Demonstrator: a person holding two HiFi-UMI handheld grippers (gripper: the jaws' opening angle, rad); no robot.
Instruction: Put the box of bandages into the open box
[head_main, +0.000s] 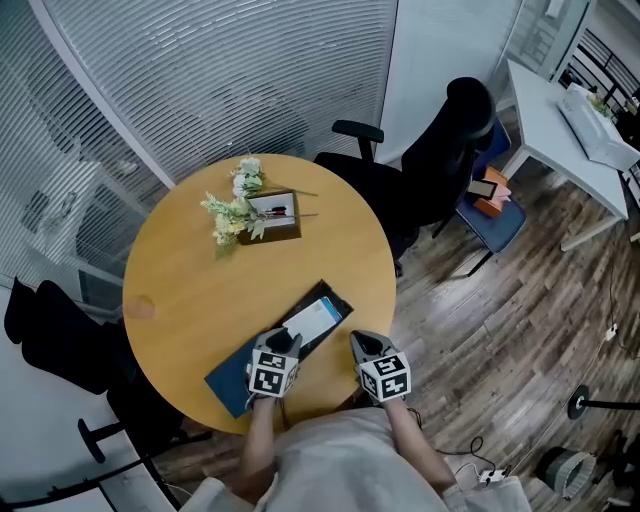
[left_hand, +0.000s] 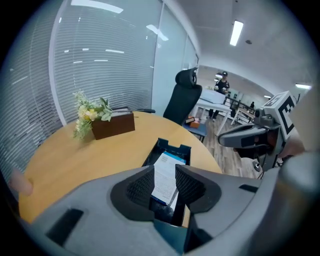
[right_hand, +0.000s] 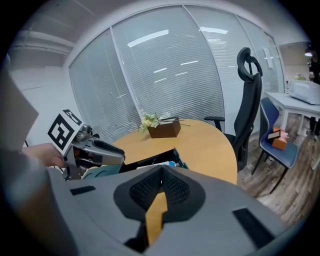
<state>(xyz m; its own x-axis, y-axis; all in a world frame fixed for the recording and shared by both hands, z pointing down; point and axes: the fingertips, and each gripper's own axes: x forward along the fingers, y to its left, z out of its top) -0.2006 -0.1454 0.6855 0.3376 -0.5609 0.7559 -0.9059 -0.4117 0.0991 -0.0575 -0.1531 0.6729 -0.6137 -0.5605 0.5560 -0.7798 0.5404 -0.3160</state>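
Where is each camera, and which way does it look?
Head view: on the person's head, looks down at the round table; forearms, left gripper and right gripper show.
Left gripper view: rides that gripper, looks past its parted jaws into the open box.
Right gripper view: rides that gripper, looks over its closed jaws towards the flower box.
Both gripper views show the open box and flower box.

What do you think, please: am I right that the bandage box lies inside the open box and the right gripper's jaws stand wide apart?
Not quite: the jaws of the right gripper are together, as the right gripper view shows. The bandage box does lie inside the open box.
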